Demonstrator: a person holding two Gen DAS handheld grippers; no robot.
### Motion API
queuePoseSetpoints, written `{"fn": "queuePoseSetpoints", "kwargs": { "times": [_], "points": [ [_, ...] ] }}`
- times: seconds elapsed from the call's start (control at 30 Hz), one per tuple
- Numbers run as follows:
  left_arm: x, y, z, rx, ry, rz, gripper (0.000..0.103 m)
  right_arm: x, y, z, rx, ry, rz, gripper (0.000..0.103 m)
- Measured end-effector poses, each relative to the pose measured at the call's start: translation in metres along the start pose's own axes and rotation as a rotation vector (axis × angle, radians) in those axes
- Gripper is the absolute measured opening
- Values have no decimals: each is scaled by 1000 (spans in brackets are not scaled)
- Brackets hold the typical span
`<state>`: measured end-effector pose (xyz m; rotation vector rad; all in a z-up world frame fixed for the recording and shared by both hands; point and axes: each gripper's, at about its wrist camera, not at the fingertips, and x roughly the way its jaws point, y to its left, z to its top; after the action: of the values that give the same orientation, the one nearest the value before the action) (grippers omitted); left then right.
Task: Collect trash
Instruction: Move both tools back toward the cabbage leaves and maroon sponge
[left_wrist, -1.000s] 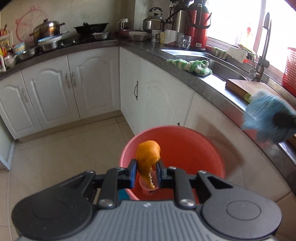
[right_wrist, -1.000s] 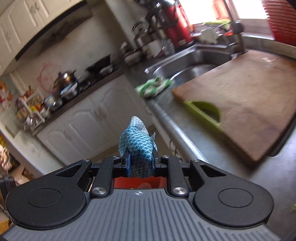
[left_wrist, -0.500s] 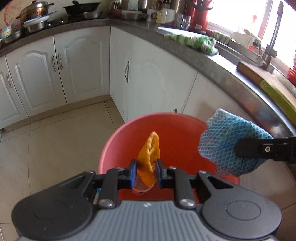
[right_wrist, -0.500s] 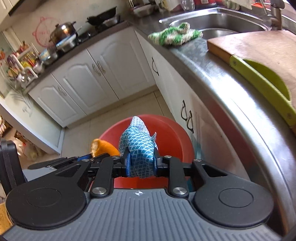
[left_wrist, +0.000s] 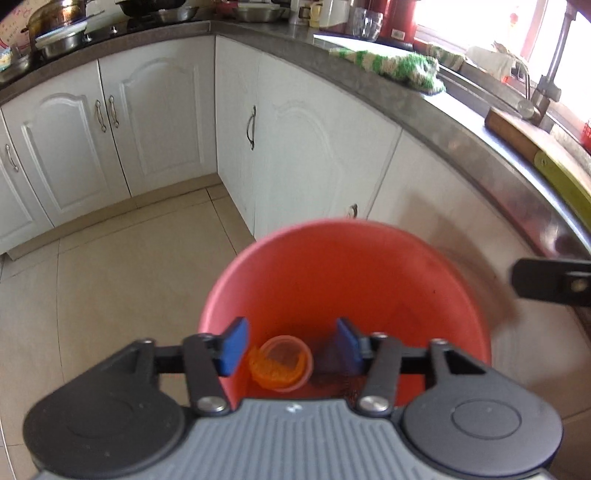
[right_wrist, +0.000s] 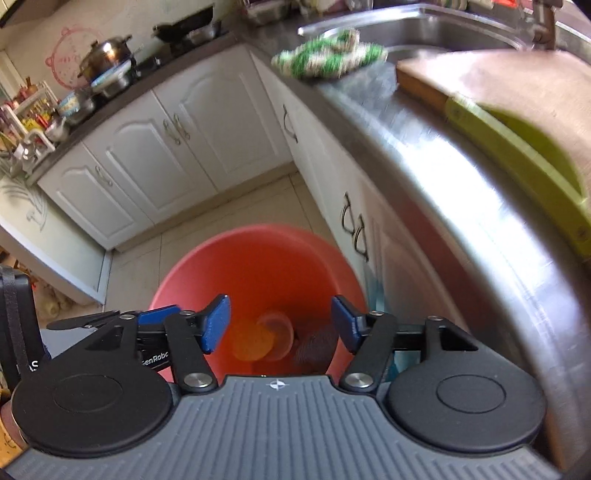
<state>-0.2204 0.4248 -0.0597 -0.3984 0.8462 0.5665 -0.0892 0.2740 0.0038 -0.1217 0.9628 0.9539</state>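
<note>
A red bucket (left_wrist: 343, 266) stands on the tiled floor against the white cabinets, also under my right gripper as the bucket (right_wrist: 258, 266). My left gripper (left_wrist: 290, 349) hangs over its rim, jaws opening with nothing between them. Down in the bucket lie the orange peel (left_wrist: 266, 367) beside a small clear cup (left_wrist: 288, 360), and the blue mesh cloth (left_wrist: 328, 360) in shadow. My right gripper (right_wrist: 280, 328) is over the bucket too, jaws opening and empty. Below it I see the peel (right_wrist: 247, 343), the cup (right_wrist: 279, 334) and the cloth (right_wrist: 314, 349).
The grey countertop (right_wrist: 461, 206) curves along the right, with a wooden cutting board (right_wrist: 498, 81), a green-and-white cloth (right_wrist: 325, 55) and the sink (right_wrist: 424, 29). White cabinet doors (left_wrist: 147, 122) line the back. Pots sit on the stove (right_wrist: 110, 62). Tiled floor (left_wrist: 110, 280) lies left of the bucket.
Both grippers opened. The orange peel dropped from the left one and the blue mesh cloth from the right one; both now lie in the bucket. Both grippers moved closer over the bucket.
</note>
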Motion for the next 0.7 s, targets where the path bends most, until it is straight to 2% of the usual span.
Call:
{"fn": "queuePoseSetpoints", "kwargs": {
  "times": [0.07,0.17,0.43,0.7],
  "points": [
    [-5,0,6,-5,-11,-6,66,-17,2,2,-18,-50,-15,99],
    [-12,-4,15,-4,-26,-12,75,-43,5,4,-50,-119,-46,100],
    [-24,-31,34,33,-60,-87,80,-93,-3,-3,-67,-268,-127,102],
    [-37,-70,46,102,-95,-168,83,-122,-35,-14,18,-372,-209,102]
  ]
}}
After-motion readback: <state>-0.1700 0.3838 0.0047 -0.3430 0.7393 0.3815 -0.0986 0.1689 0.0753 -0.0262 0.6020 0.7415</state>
